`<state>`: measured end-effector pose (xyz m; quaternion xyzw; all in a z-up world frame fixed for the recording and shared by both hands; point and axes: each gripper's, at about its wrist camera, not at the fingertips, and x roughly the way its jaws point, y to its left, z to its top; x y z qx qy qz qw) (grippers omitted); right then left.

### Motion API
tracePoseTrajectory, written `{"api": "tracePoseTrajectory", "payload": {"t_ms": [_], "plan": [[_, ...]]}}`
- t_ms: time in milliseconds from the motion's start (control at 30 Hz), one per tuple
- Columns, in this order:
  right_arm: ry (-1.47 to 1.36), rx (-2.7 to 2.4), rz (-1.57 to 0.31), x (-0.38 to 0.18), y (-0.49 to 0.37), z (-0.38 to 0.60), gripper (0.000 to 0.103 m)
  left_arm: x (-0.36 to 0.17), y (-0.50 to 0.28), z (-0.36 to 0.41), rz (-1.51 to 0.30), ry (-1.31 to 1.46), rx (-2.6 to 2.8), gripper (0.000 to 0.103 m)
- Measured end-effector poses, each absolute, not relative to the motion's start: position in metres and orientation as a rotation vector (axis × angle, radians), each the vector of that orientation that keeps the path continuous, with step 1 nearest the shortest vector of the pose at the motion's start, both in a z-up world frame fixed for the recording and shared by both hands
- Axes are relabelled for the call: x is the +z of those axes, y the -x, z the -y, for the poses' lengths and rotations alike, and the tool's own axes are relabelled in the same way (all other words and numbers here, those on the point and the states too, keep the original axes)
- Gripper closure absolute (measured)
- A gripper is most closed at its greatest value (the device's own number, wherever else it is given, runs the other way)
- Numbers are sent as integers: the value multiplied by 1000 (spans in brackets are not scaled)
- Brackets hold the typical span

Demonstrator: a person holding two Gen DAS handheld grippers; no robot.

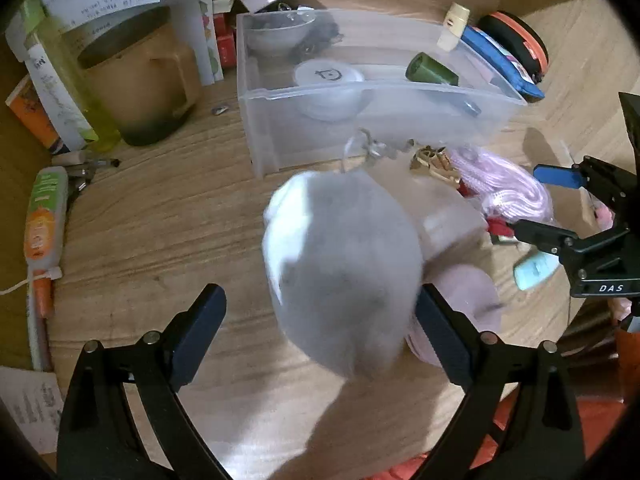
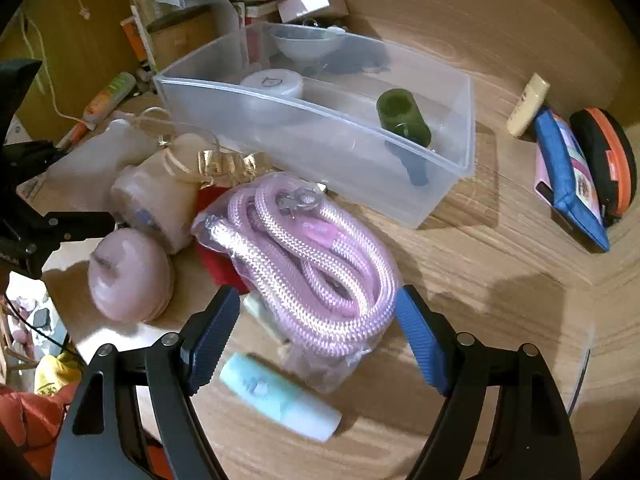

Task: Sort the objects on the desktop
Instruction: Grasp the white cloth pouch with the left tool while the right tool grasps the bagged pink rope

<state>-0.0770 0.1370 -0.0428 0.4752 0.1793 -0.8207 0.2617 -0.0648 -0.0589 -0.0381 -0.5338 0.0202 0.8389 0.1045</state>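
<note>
Left gripper [image 1: 320, 332]: jaws spread wide; a blurred grey-white fluffy pom-pom keychain [image 1: 340, 268] lies between them, touching its right finger.
Right gripper [image 2: 316, 336]: jaws wide, straddling the bagged pink braided rope [image 2: 308, 248].
Clear plastic bin [image 2: 448, 168]: ahead of both.

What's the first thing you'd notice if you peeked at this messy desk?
Probably the shiny pink rope, coiled in a clear bag on the wooden desk right in front of the open right tool. Next, the big blurry grey fluffy thing filling the space between the fingers of the open left tool. Behind both sits a see-through plastic box with a dark green roll and a white round tin inside.
</note>
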Motion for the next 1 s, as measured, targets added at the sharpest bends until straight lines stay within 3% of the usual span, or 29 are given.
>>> {"api": "tracePoseTrajectory", "payload": {"t_ms": [167,233,300,400,600,733,867,1000], "plan": [[-1323,-2191,-480,-47,95,-131,23,-46,73,67,27,1598,2439,7],[-1335,-2177,-481,-49,100,-129,21,-46,74,68,45,1589,2428,11],[-1333,-2171,-495,-50,103,-125,19,-47,72,68,46,1579,2412,25],[-1334,-2152,-516,-54,108,-120,15,-46,73,66,36,1552,2407,32],[-1384,-2098,-491,-69,119,-115,15,-51,73,63,3,1511,2444,34],[-1370,-2102,-426,-65,122,-121,23,-52,71,63,-6,1475,2485,37],[-1351,-2113,-343,-58,118,-133,36,-41,66,63,-22,1418,2530,62],[-1319,-2114,-270,-45,110,-147,44,-31,61,66,5,1393,2546,72]]}}
